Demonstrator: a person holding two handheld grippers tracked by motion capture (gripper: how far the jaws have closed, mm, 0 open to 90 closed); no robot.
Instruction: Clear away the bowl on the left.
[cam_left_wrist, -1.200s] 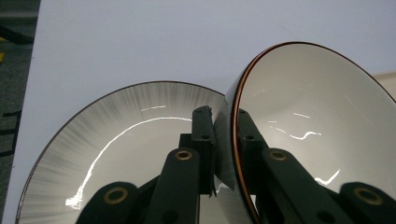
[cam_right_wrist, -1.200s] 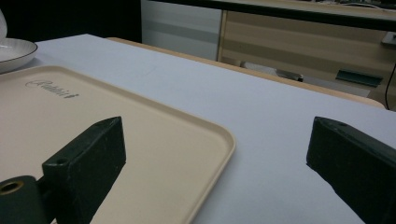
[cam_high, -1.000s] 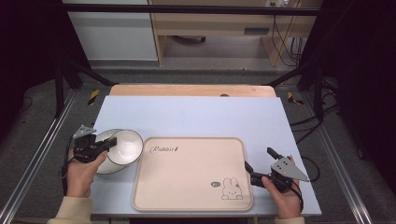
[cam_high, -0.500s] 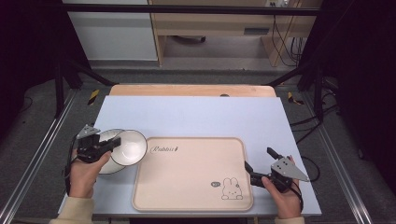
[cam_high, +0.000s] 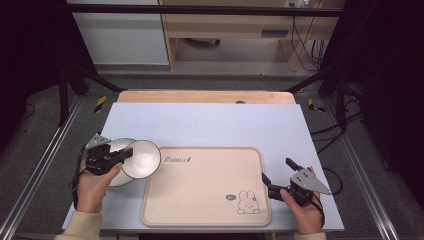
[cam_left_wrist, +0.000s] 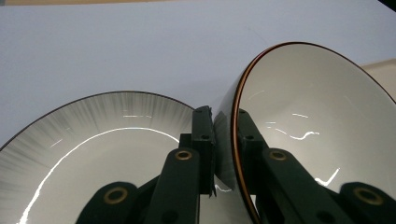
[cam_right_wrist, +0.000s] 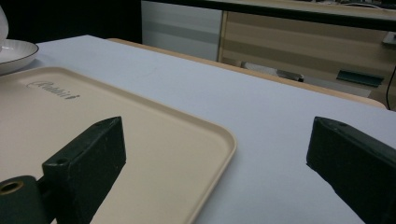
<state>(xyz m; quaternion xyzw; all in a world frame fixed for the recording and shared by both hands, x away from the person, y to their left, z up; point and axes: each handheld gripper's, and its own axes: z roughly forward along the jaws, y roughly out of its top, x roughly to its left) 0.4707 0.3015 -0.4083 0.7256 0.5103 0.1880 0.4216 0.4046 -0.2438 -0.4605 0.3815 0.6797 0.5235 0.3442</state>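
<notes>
L gripper (cam_left_wrist: 223, 140) is pinching the rim of the bowl (cam_high: 141, 159): one jaw outside the wall, one inside, pads pressed on the thin edge. The bowl is tilted, nearly on edge, its open side facing away from the L gripper's outer jaw. Directly beneath and behind the L gripper lies the plate (cam_left_wrist: 93, 135), flat on the counter (cam_high: 210, 125); the bowl hangs above the plate's far side, and I cannot tell whether they touch. Beyond the bowl, on its open side, starts the tray (cam_high: 205, 185), beige, rabbit print, bare.

R gripper (cam_right_wrist: 215, 158) is spread wide, nothing between the jaws, resting at the tray's near corner w/ one jaw over the tray and one over the counter.

Risks, judged from this state:

1. Slip. Grip is on a glazed rim, small contact area, load hanging to one side. Any jerk or wrist roll may let the bowl pivot or drop out of the pads.
2. Impact. The plate sits right under the bowl. A drop or a low carry would likely strike ceramic on ceramic, w/ chipping probable.
3. Tray edge. The raised lip lies between the bowl and the tray floor. Insufficient lift may clip it and shift the tray.
4. Set-down. Releasing while the bowl is tilted may let it rock or roll; level first.
</notes>
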